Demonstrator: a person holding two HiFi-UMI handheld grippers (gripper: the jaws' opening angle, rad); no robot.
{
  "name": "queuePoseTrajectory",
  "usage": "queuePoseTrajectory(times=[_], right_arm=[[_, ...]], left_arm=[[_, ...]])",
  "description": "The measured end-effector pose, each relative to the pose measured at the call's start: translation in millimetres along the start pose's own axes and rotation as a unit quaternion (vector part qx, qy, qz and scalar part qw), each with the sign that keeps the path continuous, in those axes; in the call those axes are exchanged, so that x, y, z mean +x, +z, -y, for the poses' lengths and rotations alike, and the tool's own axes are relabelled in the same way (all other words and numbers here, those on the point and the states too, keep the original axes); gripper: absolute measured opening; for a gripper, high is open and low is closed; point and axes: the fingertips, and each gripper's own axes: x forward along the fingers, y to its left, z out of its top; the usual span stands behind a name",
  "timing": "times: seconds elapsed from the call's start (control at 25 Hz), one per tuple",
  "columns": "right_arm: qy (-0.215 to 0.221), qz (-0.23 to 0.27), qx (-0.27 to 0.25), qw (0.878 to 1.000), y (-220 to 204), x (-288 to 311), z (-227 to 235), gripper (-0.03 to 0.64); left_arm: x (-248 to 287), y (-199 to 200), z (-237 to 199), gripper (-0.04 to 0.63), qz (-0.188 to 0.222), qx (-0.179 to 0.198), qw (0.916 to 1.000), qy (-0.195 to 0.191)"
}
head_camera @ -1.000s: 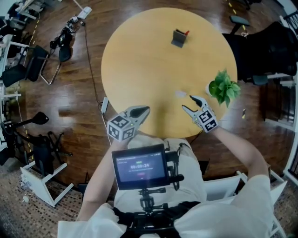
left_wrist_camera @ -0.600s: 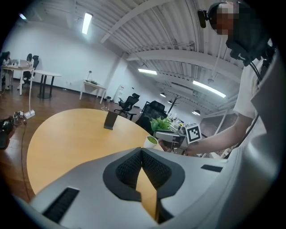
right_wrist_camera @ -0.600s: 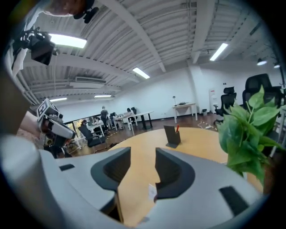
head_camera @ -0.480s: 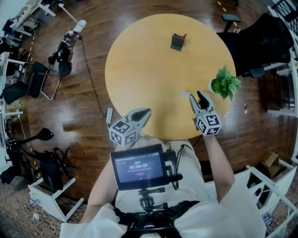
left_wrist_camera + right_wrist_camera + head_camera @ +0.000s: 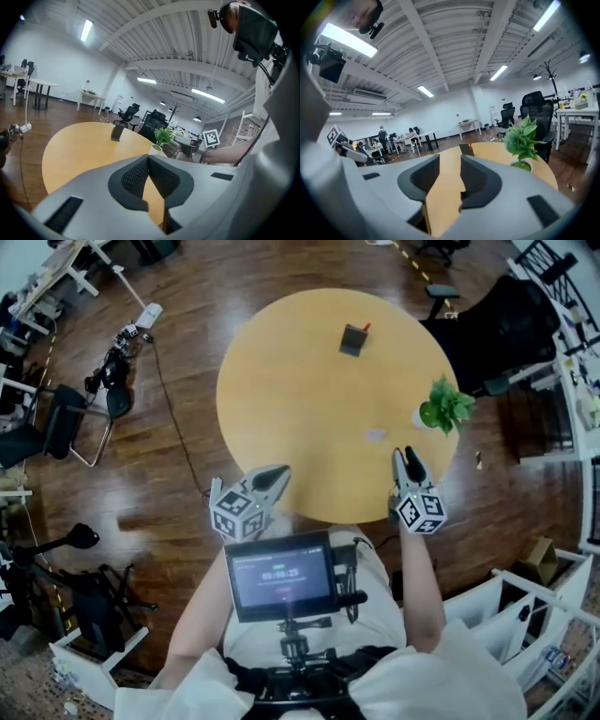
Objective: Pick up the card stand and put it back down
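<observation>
The card stand [image 5: 354, 338], a small dark upright holder with a red tip, stands on the far side of the round yellow table [image 5: 300, 399]. It also shows in the left gripper view as the card stand [image 5: 117, 131] and, past the jaws of the right gripper view, as the card stand [image 5: 465, 149]. Both grippers hover at the near edge, far from it. My left gripper [image 5: 274, 480] has its tips together, empty; the left gripper [image 5: 148, 158] shows the pads meeting. My right gripper [image 5: 406, 457] has just been closing; the right gripper [image 5: 450, 159] keeps a narrow gap with nothing in it.
A potted green plant [image 5: 442, 409] stands at the table's right edge, just beyond my right gripper. A small pale scrap [image 5: 376, 435] lies near it. Chairs, cables and white desks surround the table on the wooden floor.
The right gripper has rolled from lying flat to upright and its wide jaws have narrowed. The left gripper has shifted left and back toward the person. The head view has swung too.
</observation>
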Motion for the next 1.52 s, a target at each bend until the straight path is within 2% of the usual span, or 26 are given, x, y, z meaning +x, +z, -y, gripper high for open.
queuePoseTrajectory(times=[0.36,0.6,0.84,1.0,1.2,1.36,1.52], right_arm=[[-0.028,-0.007,0.005,1.0,-4,-60,-26,0.141],[-0.046,0.012,0.018,0.999,-4,-95,-45,0.14],[-0.06,0.01,-0.008,0.998,-3,-124,-59,0.132],[-0.052,0.009,-0.029,0.998,-11,-127,-61,0.132],[-0.021,-0.009,-0.04,0.999,-7,-123,-64,0.113],[-0.007,-0.023,-0.044,0.999,4,-127,-60,0.109],[-0.004,-0.026,-0.026,0.999,2,-149,-49,0.109]], left_arm=[[-50,-18,2,0.0,0.007,0.004,0.9998,-0.019],[-63,-41,19,0.0,-0.033,0.065,0.9963,-0.045],[-57,-54,27,0.0,-0.039,0.057,0.9952,-0.07],[-54,-48,28,0.0,-0.03,0.054,0.9959,-0.066],[-53,-27,32,0.0,-0.011,0.057,0.9971,-0.049],[-44,-21,51,0.0,-0.01,0.057,0.9974,-0.044],[-33,-28,73,0.0,-0.018,0.059,0.997,-0.047]])
